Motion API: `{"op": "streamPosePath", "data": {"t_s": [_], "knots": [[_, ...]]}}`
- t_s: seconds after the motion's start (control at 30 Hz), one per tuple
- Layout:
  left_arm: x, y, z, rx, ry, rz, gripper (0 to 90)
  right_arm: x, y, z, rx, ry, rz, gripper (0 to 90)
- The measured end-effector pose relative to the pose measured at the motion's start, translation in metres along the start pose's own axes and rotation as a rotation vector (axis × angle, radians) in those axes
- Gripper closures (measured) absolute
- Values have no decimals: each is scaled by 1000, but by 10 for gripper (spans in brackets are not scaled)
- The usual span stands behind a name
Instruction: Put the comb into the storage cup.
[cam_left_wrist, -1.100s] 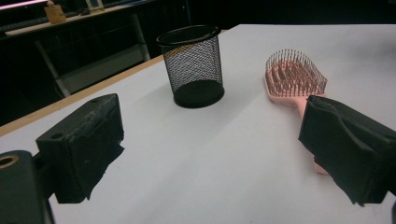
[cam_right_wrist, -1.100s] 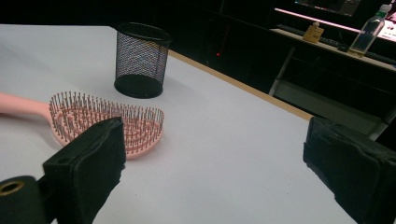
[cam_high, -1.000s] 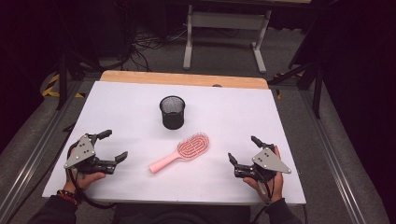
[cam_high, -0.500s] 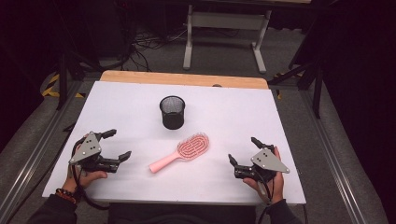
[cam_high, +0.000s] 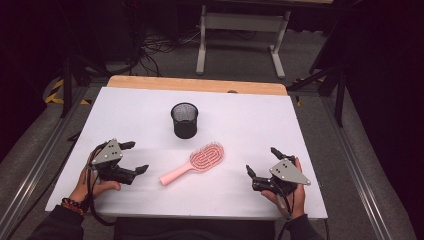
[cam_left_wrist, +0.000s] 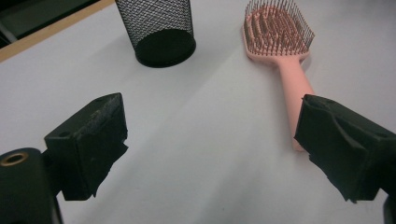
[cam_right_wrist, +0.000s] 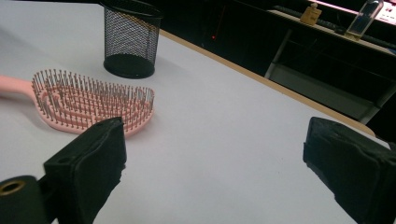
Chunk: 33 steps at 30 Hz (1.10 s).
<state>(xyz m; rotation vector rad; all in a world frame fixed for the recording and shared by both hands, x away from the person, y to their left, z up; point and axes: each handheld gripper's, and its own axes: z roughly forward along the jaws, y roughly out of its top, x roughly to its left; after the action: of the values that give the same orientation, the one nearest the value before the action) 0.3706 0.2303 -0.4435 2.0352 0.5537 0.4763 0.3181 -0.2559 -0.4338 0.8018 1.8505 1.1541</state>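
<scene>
1. Pink hairbrush lies flat on the white worktop, roughly mid-way between the side edges and nearer the front edge than the back. Bristles up, head toward the back-right, handle end toward the front-left.
2. Black mesh cup stands upright just behind the brush head, apart from it, mouth open upward.
3. Left tongs hover near the front-left corner, jaws spread wide, nothing between them. In the left gripper view the brush handle runs down toward the right-hand jaw.
4. Right tongs sit near the front-right corner, also spread wide and empty. The right gripper view has the brush head just past its left jaw.
5. My reading: the step in hand is the left reach for the handle, probably to stand the brush in the cup.
6. To do it well, I'd shift the left tongs so the handle sits centred between the jaws, not against one of them.
7. Grip across the narrow handle, close to the head for balance; bristles would give a poor hold.
8. Come low, since the handle lies flush with the worktop.
9. Keep the right tongs clear unless the cup needs steadying.
</scene>
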Motion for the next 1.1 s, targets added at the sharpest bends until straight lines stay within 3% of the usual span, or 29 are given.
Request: {"op": "streamPosePath", "data": {"t_s": [0.1,0.13,0.37,0.47,0.57,0.6,1.1], "knots": [[-3,10,7,54,1,-8,89,0,0,1,9,-1,4,68],[-3,13,9,73,20,-12,90,0,0,1,11,0,4,68],[-8,27,17,98,17,9,86,0,0,2,20,-3,0,69],[-10,33,22,132,30,3,104,0,0,2,21,-3,1,69],[-12,39,30,189,46,5,125,0,0,2,21,2,-2,69],[-13,42,36,235,46,1,135,0,-1,2,22,3,-4,69],[-26,59,65,300,-18,-7,131,0,-2,4,38,19,-12,71]]}}
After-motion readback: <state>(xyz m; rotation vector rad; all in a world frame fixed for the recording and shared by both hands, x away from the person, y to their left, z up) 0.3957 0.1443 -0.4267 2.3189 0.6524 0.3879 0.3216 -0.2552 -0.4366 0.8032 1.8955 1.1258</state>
